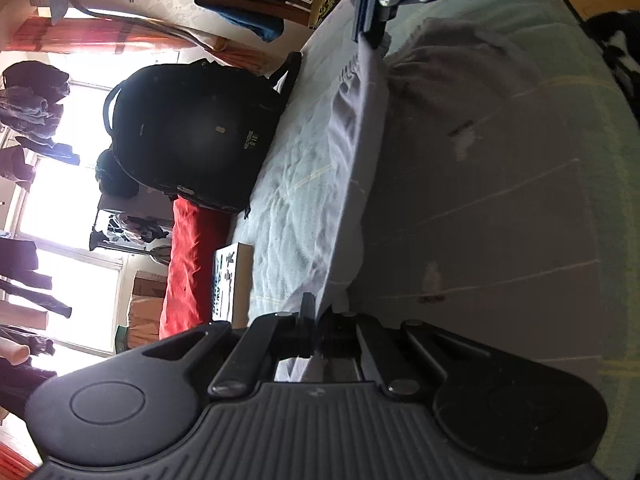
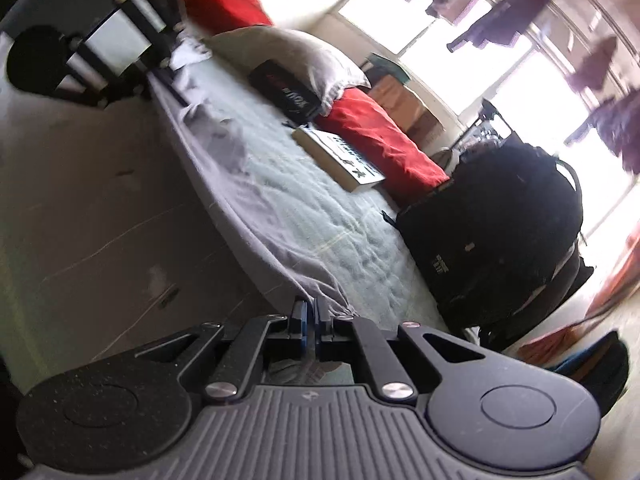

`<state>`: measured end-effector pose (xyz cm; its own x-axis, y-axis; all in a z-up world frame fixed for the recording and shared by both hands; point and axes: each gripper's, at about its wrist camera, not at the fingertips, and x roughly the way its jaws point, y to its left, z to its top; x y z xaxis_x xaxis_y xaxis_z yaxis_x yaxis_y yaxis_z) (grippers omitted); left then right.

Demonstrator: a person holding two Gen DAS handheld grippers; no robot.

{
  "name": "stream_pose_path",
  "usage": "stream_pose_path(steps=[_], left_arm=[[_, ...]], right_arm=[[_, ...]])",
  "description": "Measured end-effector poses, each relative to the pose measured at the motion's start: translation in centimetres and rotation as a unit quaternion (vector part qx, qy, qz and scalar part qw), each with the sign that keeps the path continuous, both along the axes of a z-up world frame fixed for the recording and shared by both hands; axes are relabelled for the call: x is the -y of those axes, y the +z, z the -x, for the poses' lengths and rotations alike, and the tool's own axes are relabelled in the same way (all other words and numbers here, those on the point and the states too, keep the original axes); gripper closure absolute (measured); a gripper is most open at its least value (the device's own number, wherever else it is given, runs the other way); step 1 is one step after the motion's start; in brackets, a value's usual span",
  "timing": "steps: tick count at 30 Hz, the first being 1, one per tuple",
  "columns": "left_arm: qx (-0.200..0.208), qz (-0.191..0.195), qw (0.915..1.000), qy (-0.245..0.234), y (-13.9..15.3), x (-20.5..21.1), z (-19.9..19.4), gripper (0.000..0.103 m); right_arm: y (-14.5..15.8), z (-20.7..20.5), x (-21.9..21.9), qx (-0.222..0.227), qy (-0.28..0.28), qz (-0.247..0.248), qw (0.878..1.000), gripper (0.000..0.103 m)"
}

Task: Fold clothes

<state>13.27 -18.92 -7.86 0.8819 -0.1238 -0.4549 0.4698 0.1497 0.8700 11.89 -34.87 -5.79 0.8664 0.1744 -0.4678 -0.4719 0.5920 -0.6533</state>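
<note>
Grey cloth [image 1: 360,152], seemingly a garment, is stretched taut in the air between the two grippers, above a pale green bedspread [image 1: 292,200]. Left gripper [image 1: 310,320]: fingers clenched on one end of the cloth's upper edge. Right gripper [image 2: 309,316]: fingers pinched on the other end; in the left view it shows at top, clamping the same edge. The cloth hangs down from that edge as a flat sheet, with some gathers near the right grip. Which part of the garment is held I cannot tell; blur and backlight hide the detail. Judgement: the step in hand is a carry or fold-over with the edge held level, either spreading the piece out flat or bringing one half across onto the other; the pictures do not settle which. Any lowering calls for both grips to stay level and equally tensioned so the edge lands straight. Backpack [image 1: 192,132], book [image 2: 340,156] and red pillow [image 2: 380,136] sit along the far side of the bed, apart from the cloth.
</note>
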Motion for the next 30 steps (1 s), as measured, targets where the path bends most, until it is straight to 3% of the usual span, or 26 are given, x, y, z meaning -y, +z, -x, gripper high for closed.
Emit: stream_pose_path(steps=[6, 15, 19, 22, 24, 25, 26, 28, 30], left_arm=[[0.000, -0.012, 0.9999, -0.011, -1.3, 0.4, 2.3, 0.103], [-0.011, -0.012, 0.9995, -0.026, -2.0, 1.0, 4.2, 0.103], [-0.023, -0.013, 0.9992, -0.031, -2.5, 1.3, 4.6, 0.103], [-0.032, -0.008, 0.9990, -0.029, -2.8, 1.1, 4.4, 0.103], [-0.044, 0.002, 0.9987, -0.027, -2.9, 0.9, 4.1, 0.103], [-0.049, 0.004, 0.9985, -0.026, -3.1, 0.8, 4.1, 0.103], [-0.052, 0.004, 0.9983, -0.025, -3.4, 0.8, 4.1, 0.103], [-0.054, 0.005, 0.9982, -0.024, -3.9, 0.8, 4.5, 0.103], [-0.055, 0.008, 0.9982, -0.023, -4.1, 0.7, 4.7, 0.103]], right_arm=[[-2.6, 2.1, -0.9, 0.024, 0.005, 0.069, 0.997, 0.099], [-4.1, 2.7, -0.4, 0.031, -0.014, 0.117, 0.993, 0.099], [-3.8, 2.3, -0.1, -0.011, -0.031, 0.080, 0.996, 0.099], [-2.2, 1.6, 1.2, -0.075, -0.072, -0.029, 0.994, 0.095], [-1.1, 1.0, 3.0, -0.130, -0.100, -0.153, 0.974, 0.082], [-0.5, 0.7, 3.9, -0.157, -0.113, -0.215, 0.957, 0.069], [0.0, 0.4, 4.9, -0.183, -0.125, -0.275, 0.936, 0.061], [0.0, -0.2, 6.8, -0.235, -0.136, -0.388, 0.881, 0.056], [-1.2, -1.0, 8.1, -0.271, -0.154, -0.467, 0.827, 0.056]])
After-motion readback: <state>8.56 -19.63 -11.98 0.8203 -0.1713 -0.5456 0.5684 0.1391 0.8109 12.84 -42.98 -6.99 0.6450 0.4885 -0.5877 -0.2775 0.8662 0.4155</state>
